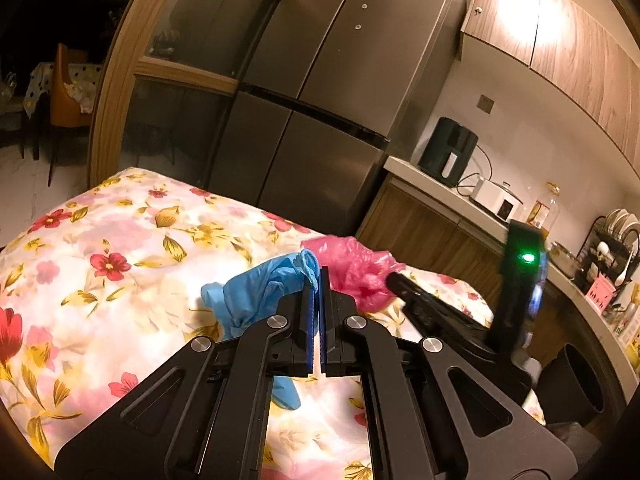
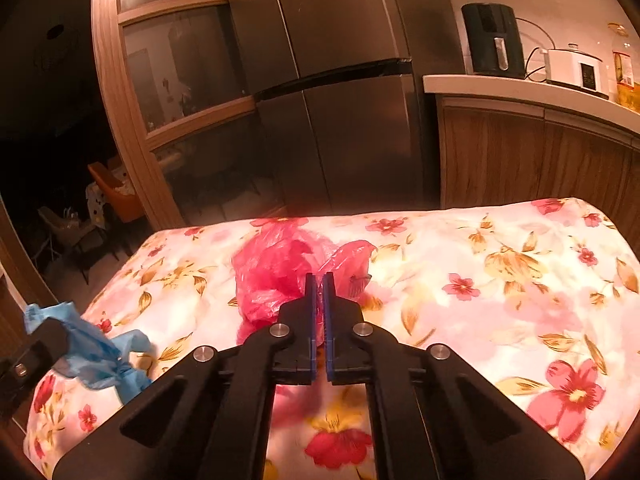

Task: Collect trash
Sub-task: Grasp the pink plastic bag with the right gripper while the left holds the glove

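While warm kitchen light falls on a table under a floral cloth [image 1: 120, 248], two hand-held grippers each pinch a piece of soft trash. In the left wrist view, the left gripper [image 1: 319, 280] sits at centre frame with its blue-padded fingers [image 1: 310, 320] drawn together on the edge of a crumpled blue glove [image 1: 260, 292], which bunches to the left of the jaws and trails beneath them toward the lower middle of the frame. Just right of it lies a crumpled pink plastic bag [image 1: 352, 264], with the tip of the right gripper [image 1: 394, 278] reaching in from the right edge and meeting its side.

In the right wrist view, the right gripper [image 2: 319, 280] holds centre frame, its fingers [image 2: 310, 312] closed on thin folds of the pink plastic bag [image 2: 280, 268], the bulk of which rises above and to the left of the jaws on the cloth. At the lower left edge, the blue glove [image 2: 96, 348] hangs from the dark tip of the left gripper [image 2: 44, 340].

Behind the table, a steel refrigerator [image 1: 320, 80] fills the upper middle of both views. To its right a countertop [image 2: 520, 88] carries a dark air fryer [image 2: 494, 38] and a white cooker [image 2: 576, 68].
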Demonstrator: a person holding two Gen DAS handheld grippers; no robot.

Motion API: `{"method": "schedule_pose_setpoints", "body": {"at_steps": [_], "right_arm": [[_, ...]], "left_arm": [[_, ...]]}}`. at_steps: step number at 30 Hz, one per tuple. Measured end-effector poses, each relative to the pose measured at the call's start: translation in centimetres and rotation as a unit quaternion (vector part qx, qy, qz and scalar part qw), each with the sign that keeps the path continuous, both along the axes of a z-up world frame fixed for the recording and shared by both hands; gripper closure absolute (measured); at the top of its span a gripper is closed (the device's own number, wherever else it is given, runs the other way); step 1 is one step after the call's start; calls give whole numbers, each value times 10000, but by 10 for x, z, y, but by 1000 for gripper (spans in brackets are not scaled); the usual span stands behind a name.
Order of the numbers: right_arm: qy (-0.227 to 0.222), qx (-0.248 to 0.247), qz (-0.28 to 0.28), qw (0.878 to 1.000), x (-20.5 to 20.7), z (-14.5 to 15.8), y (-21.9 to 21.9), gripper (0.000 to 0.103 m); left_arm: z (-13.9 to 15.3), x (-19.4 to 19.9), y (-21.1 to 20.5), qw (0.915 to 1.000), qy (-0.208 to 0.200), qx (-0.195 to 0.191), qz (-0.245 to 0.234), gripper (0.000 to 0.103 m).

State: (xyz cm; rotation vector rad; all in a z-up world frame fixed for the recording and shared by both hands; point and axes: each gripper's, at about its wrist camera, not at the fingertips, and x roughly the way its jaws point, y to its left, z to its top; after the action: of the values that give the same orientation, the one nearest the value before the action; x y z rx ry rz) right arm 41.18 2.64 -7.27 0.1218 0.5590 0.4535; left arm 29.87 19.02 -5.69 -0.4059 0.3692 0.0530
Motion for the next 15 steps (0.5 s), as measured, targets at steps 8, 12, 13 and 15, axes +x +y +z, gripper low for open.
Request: {"method": "schedule_pose_setpoints", "body": {"at_steps": [8, 12, 13, 15], "right_arm": [[-307, 24, -197, 9993, -32, 23, -36, 99], [-465, 54, -303, 9984, -49, 36, -58, 99], [-503, 56, -330, 9982, -53, 39, -63, 100], [-577, 42, -378, 9976, -62, 44, -72, 100]], "left_arm": [[2, 4, -12, 9998, 67, 172, -96, 103], [10, 2, -25, 9993, 57, 298, -216, 103], [14, 1, -30, 9991, 32, 344, -262, 103], [20, -1, -40, 9985, -20, 436, -334, 103]]}}
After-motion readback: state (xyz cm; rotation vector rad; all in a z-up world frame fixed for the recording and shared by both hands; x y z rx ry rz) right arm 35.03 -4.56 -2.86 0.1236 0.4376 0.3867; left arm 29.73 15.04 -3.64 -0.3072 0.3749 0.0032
